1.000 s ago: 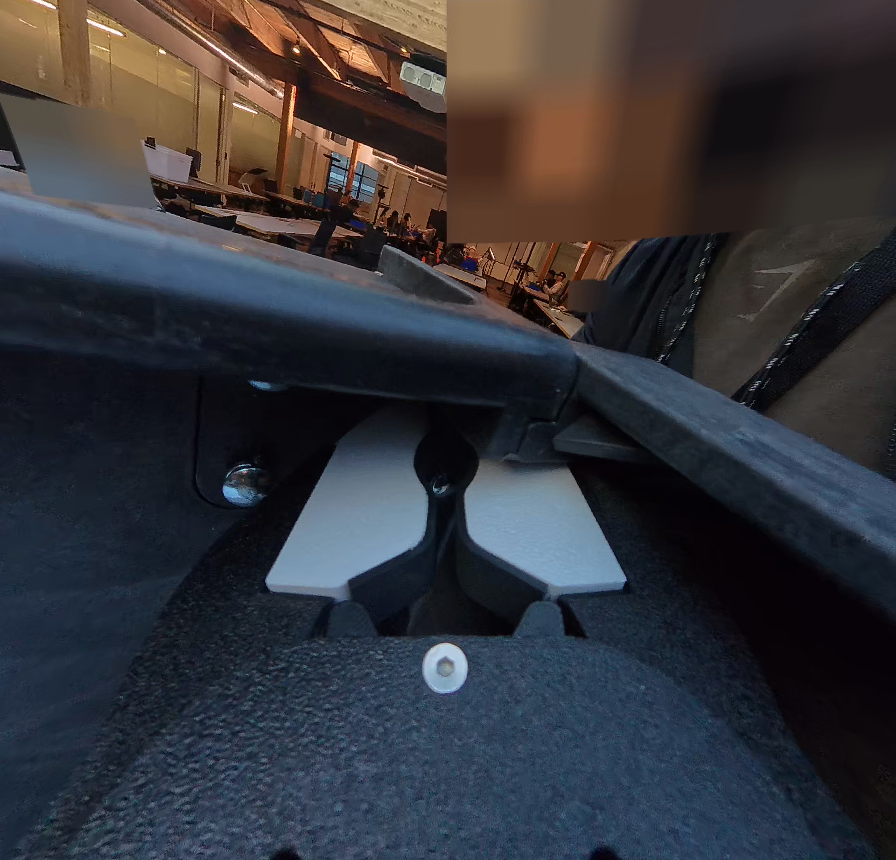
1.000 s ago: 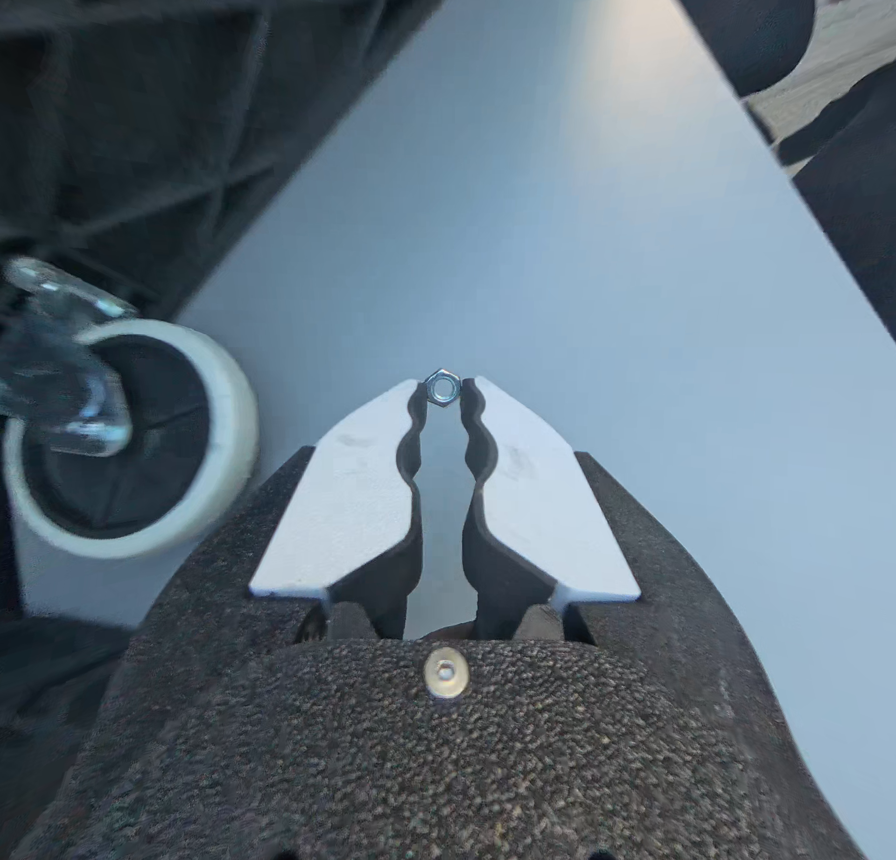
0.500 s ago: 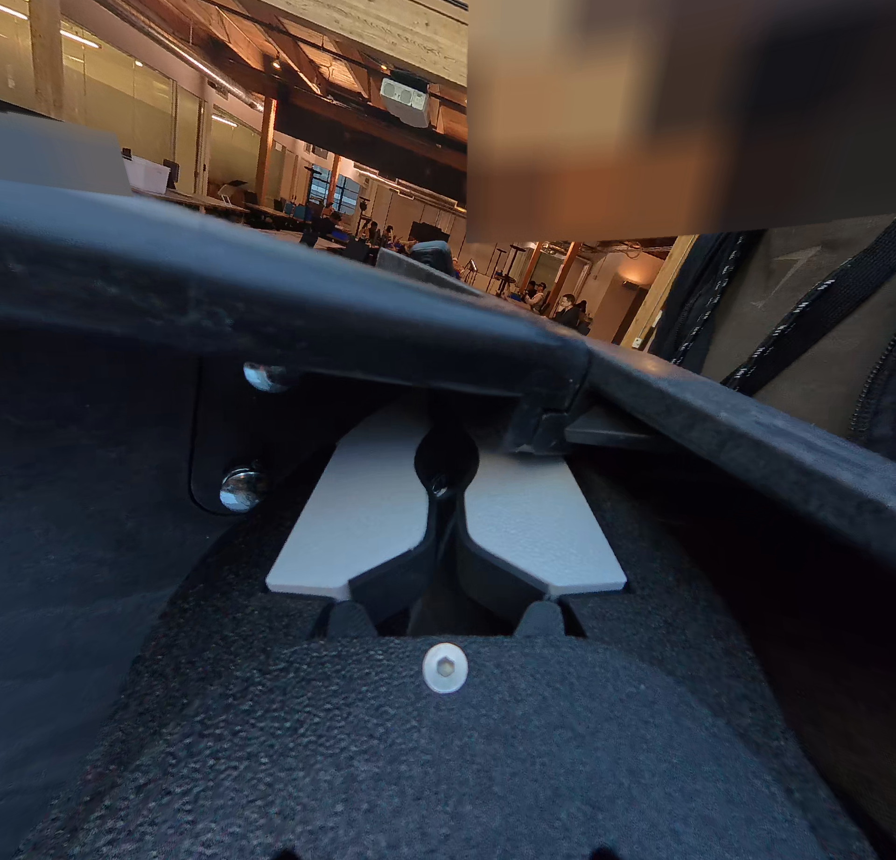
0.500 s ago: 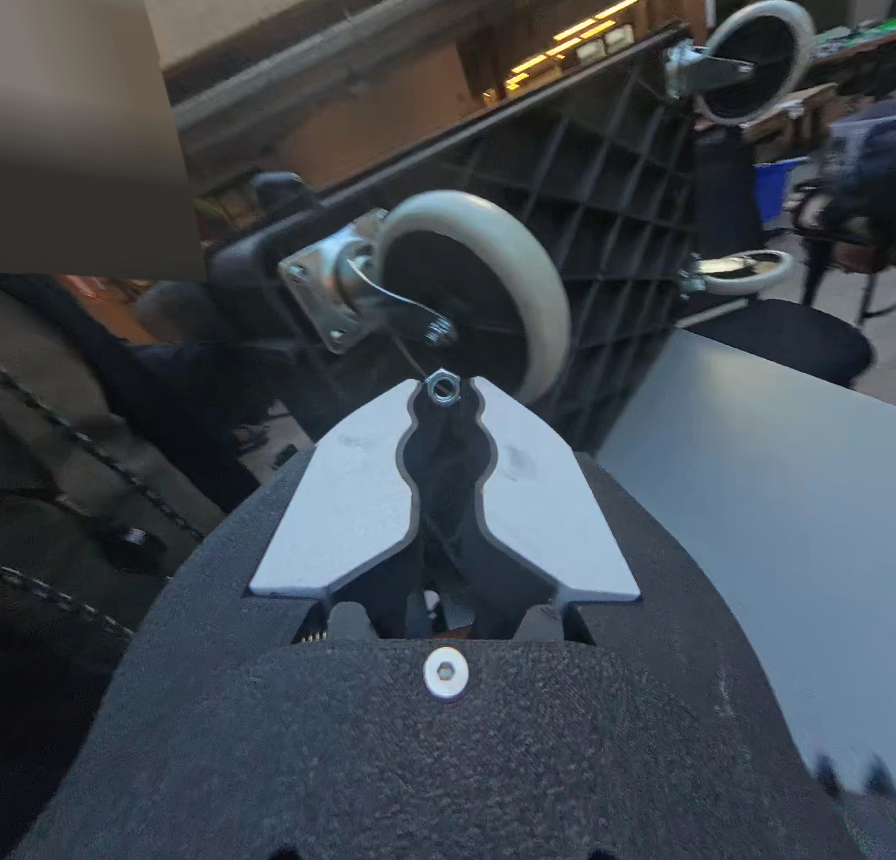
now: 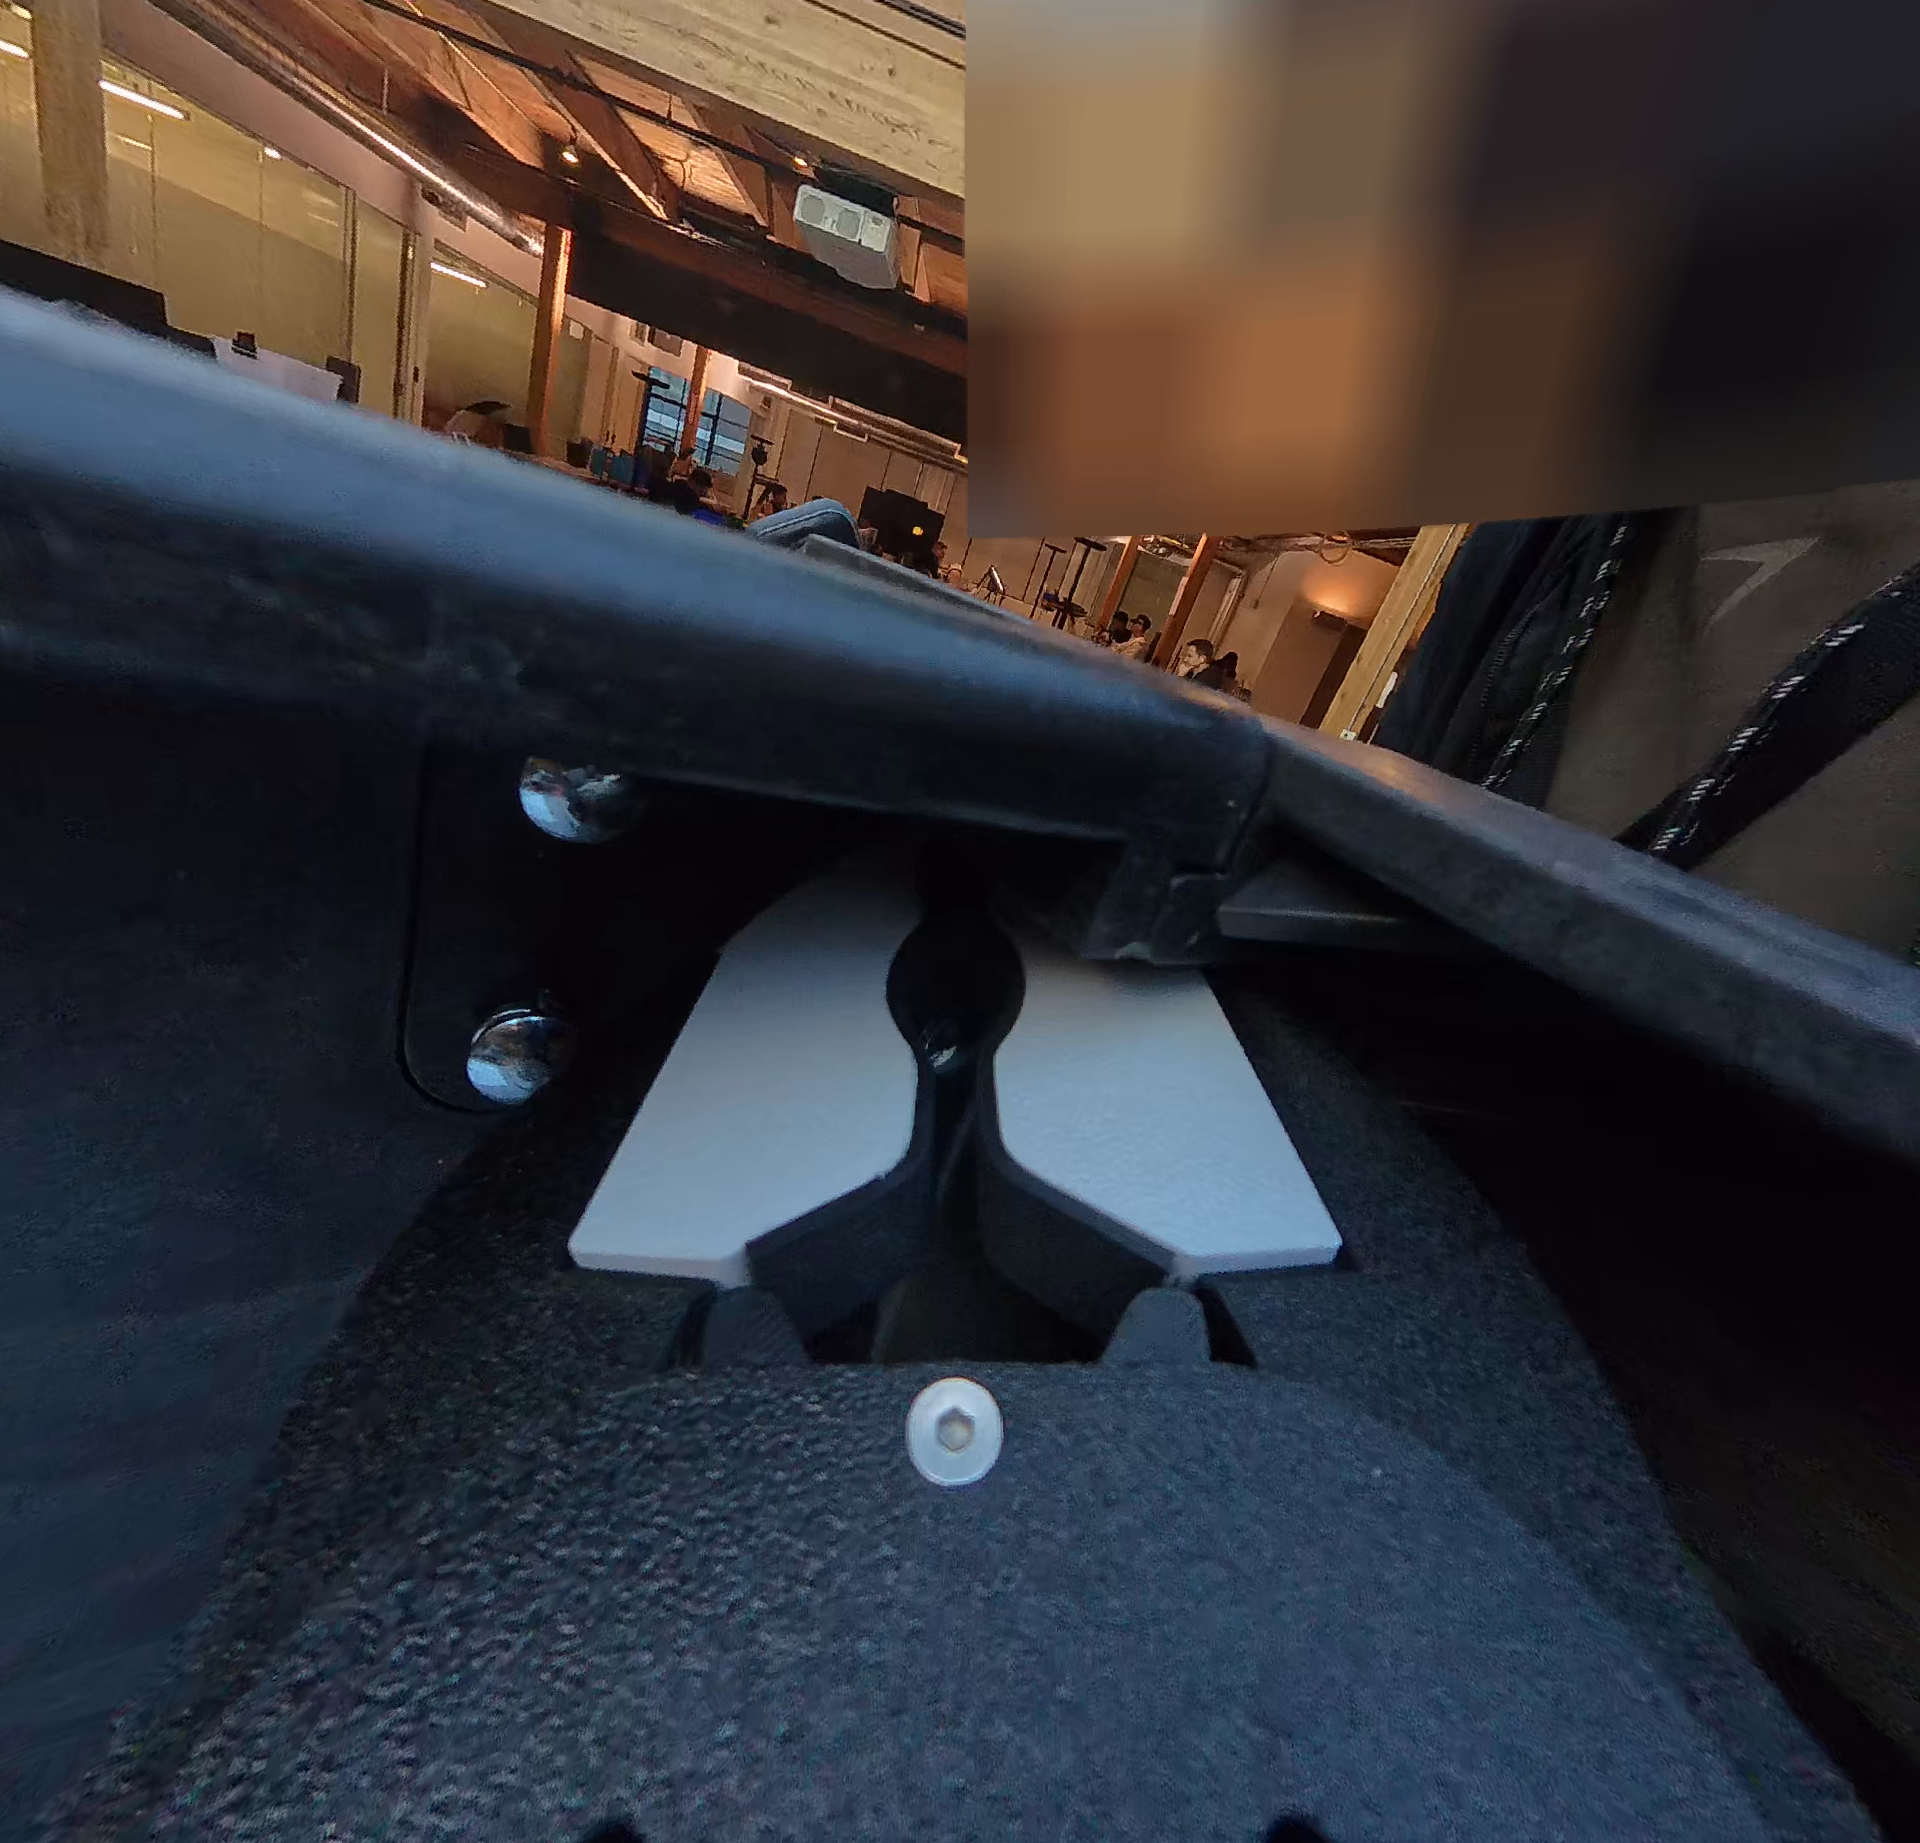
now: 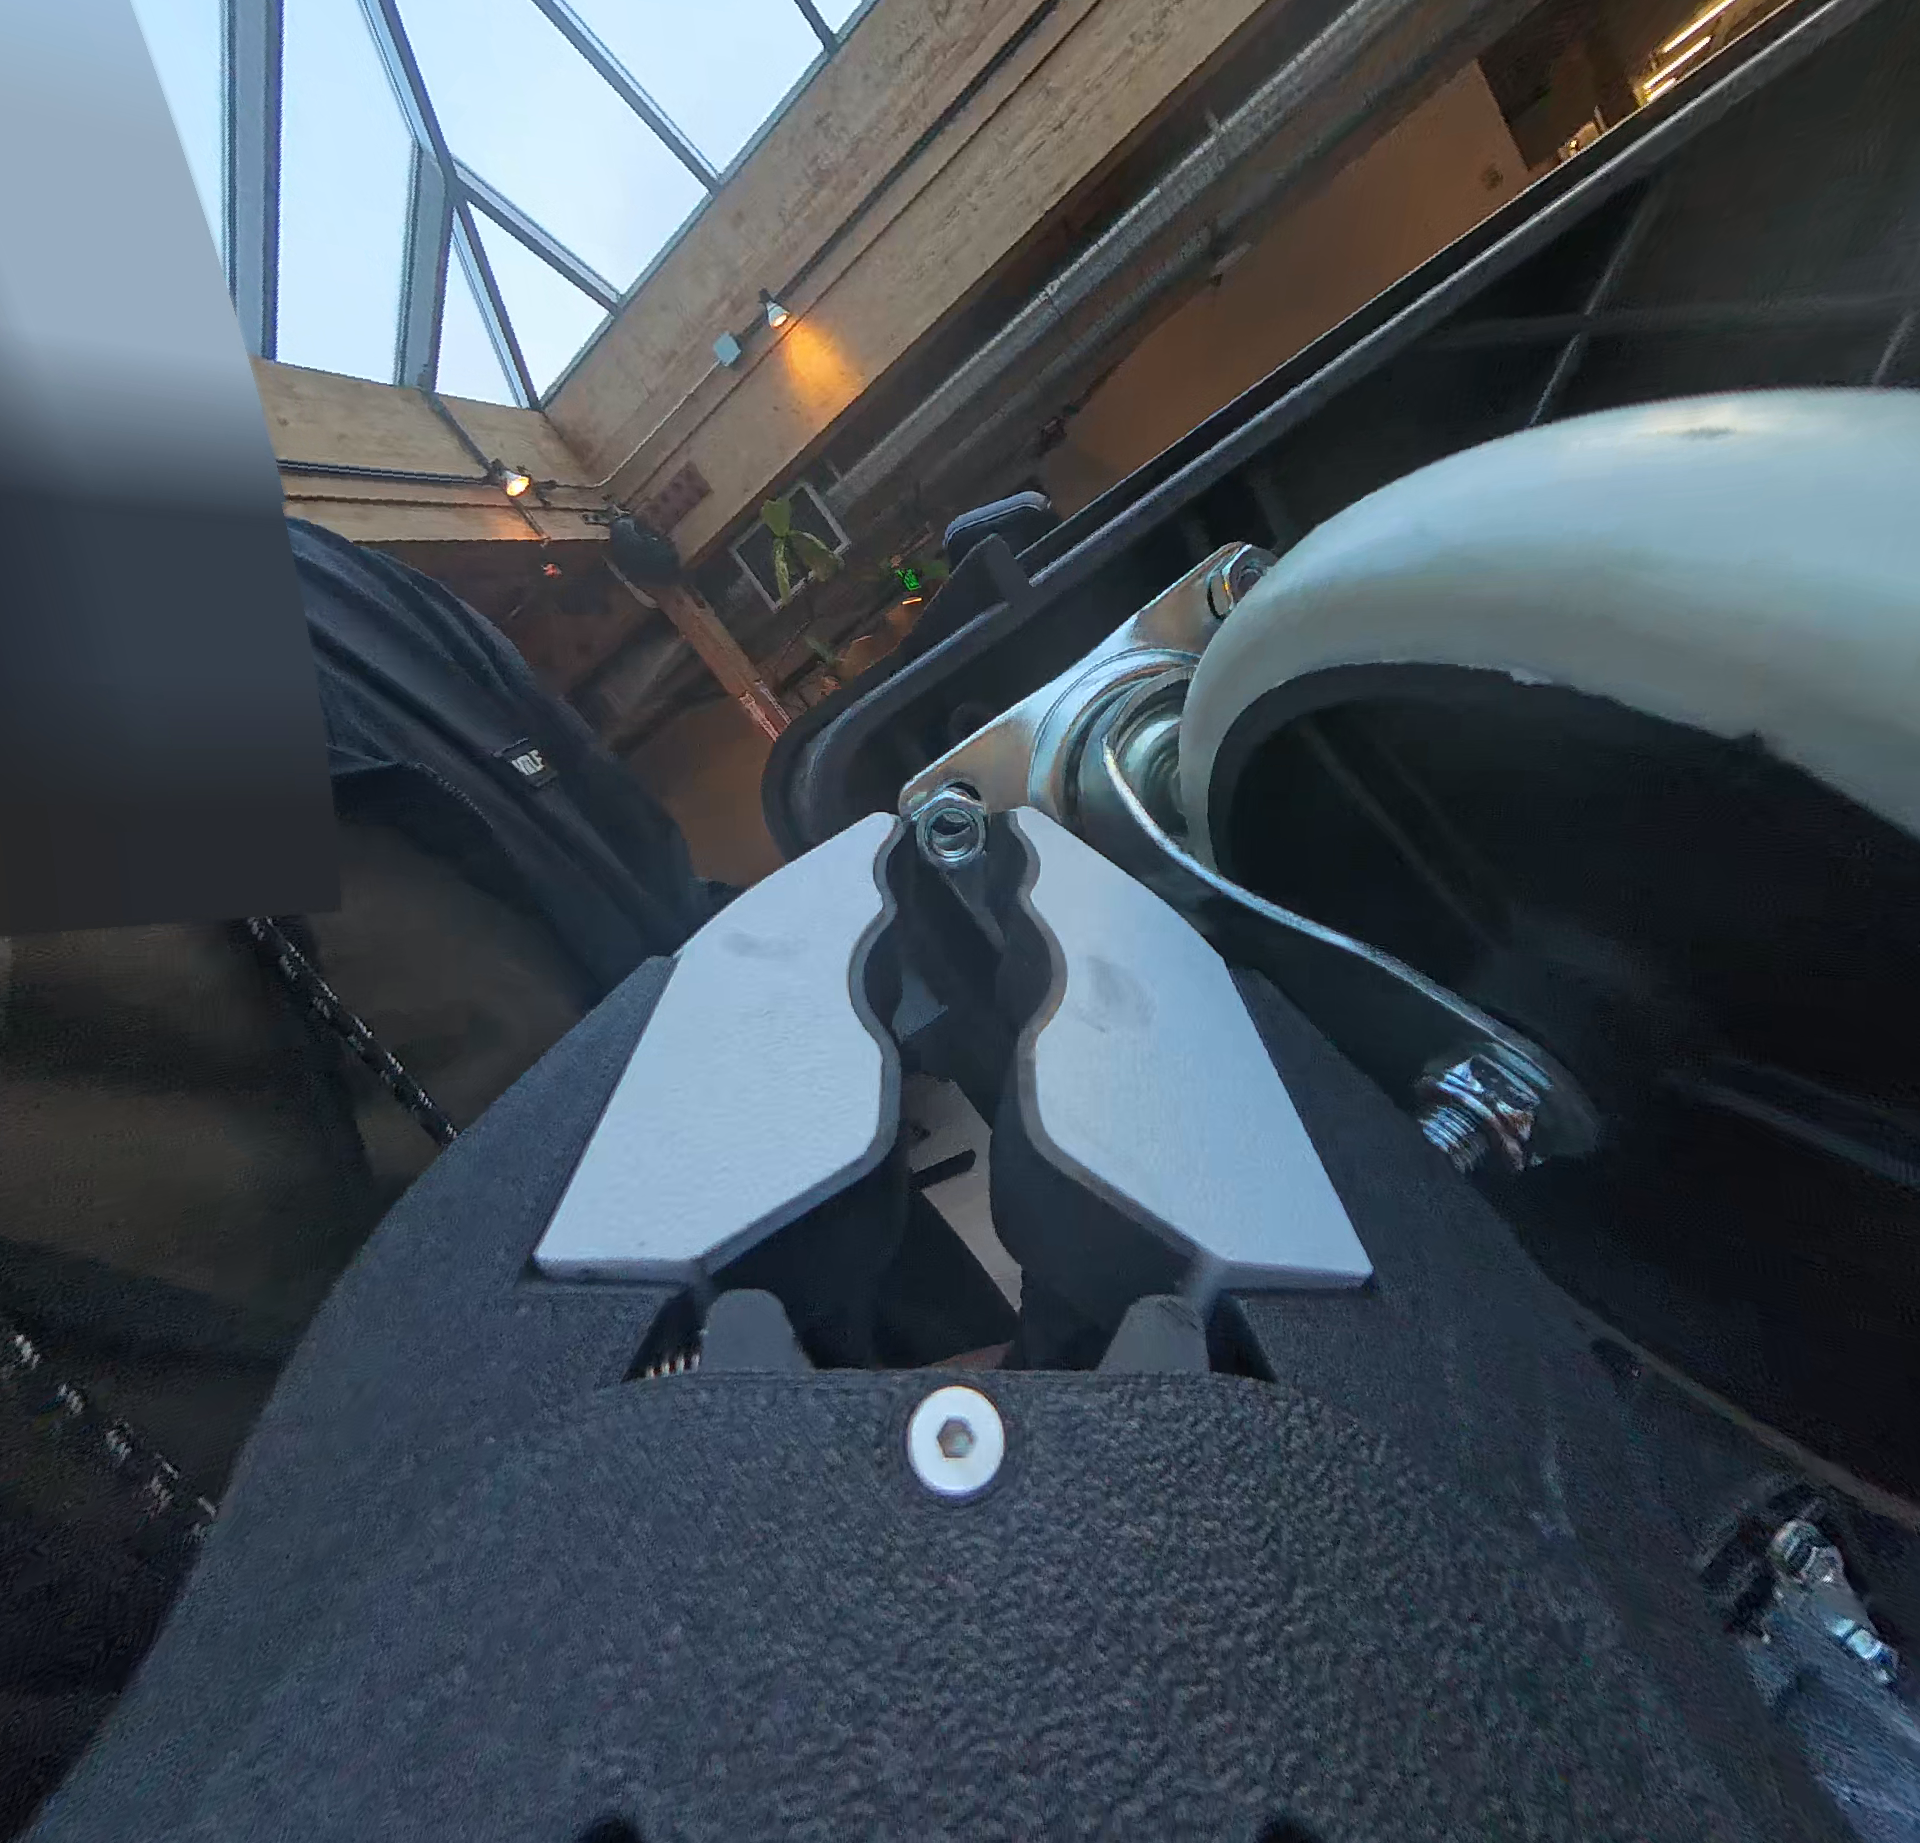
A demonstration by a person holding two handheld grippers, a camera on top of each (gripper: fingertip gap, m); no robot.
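My right gripper [image 6: 951, 843] is shut on a small steel hex nut [image 6: 948, 829] at its fingertips. It holds the nut against a corner of the shiny mounting plate [image 6: 1023, 744] of a white caster wheel [image 6: 1558, 546] on an upturned black plastic cart [image 6: 1714, 235]. My left gripper [image 5: 961, 889] is shut, and its tips are hidden under the cart's black rim [image 5: 727, 630]. A small shiny bolt [image 5: 941, 1050] shows pinched between its fingers. Two round bolt heads [image 5: 569, 801] sit on a black plate just left of it.
A person in a dark jacket with corded straps [image 6: 343, 1014] stands close behind the cart, also in the left wrist view [image 5: 1766, 713]. The wheel's fork and axle nut [image 6: 1475, 1107] lie just right of my right fingers. An open office lies beyond. My right fingertips sit around 6 centimeters from my left ones.
My right gripper has swung up from over the grey table to the caster's mounting plate, keeping the nut. My left gripper has stayed under the rim, with only a slight shift.
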